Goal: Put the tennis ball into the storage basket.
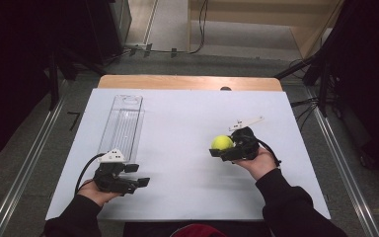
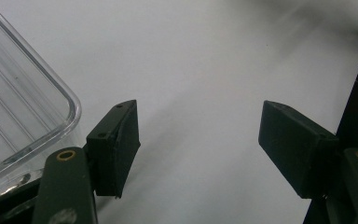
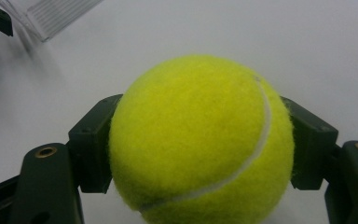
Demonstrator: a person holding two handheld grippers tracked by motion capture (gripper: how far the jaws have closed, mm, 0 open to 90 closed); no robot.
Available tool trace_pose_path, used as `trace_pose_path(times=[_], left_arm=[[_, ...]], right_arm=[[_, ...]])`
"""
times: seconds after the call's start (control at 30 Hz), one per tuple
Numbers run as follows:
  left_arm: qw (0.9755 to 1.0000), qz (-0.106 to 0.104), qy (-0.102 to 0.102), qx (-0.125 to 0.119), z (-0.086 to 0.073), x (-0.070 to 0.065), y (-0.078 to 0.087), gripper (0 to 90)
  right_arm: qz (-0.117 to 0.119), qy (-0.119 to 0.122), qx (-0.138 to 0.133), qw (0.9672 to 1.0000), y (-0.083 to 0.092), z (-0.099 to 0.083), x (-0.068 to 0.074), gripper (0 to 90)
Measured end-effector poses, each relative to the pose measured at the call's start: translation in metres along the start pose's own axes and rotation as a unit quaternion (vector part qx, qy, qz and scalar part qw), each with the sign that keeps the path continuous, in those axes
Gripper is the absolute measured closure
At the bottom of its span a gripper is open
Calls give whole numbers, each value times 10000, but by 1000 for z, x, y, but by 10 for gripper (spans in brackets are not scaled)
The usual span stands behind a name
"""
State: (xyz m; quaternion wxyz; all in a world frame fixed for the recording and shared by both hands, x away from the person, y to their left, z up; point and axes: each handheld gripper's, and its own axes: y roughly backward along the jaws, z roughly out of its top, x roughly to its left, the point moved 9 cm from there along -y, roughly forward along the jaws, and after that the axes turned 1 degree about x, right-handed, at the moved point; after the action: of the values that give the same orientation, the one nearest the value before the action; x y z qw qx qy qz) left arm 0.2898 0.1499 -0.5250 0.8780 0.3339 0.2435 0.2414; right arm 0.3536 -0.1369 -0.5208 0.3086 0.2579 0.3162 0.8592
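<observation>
A yellow-green tennis ball (image 1: 222,142) (image 3: 200,140) sits between the jaws of my right gripper (image 1: 223,149) (image 3: 200,147), which is shut on it at the right middle of the white table top (image 1: 187,118). Both black jaws press its sides. My left gripper (image 1: 139,175) (image 2: 198,147) rests near the table's front left, open, with nothing between its jaws. A long clear plastic tray (image 1: 122,121) (image 2: 18,107) lies just beyond and left of it, empty as far as I see.
The white table top has wide bare room in the middle and at the front. A wooden table edge (image 1: 187,82) runs along the back. Dark stands and cables (image 1: 316,98) flank the table on the floor.
</observation>
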Motion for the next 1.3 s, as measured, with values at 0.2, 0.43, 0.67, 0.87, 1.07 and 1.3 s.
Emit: trace_pose_path(times=[0.2, 0.43, 0.67, 0.87, 1.07, 1.3], left_arm=[[10000, 5, 0, 0, 0, 0, 0, 296], [10000, 8, 6, -3, 0, 0, 0, 296], [10000, 7, 9, -9, 0, 0, 0, 296], [10000, 6, 7, -10, 0, 0, 0, 296], [10000, 5, 11, -8, 0, 0, 0, 296], [10000, -8, 16, -20, 0, 0, 0, 296]], right_arm=[[20, 16, -19, 10000, -2, 4, 2, 234], [43, 69, -33, 10000, -4, 9, 6, 233], [80, 120, -37, 9999, -7, 14, 10, 233], [108, 162, -46, 9998, -10, 18, 15, 234], [94, 153, -38, 9998, -14, 23, 17, 234], [162, 210, -40, 9996, -18, 28, 23, 234]])
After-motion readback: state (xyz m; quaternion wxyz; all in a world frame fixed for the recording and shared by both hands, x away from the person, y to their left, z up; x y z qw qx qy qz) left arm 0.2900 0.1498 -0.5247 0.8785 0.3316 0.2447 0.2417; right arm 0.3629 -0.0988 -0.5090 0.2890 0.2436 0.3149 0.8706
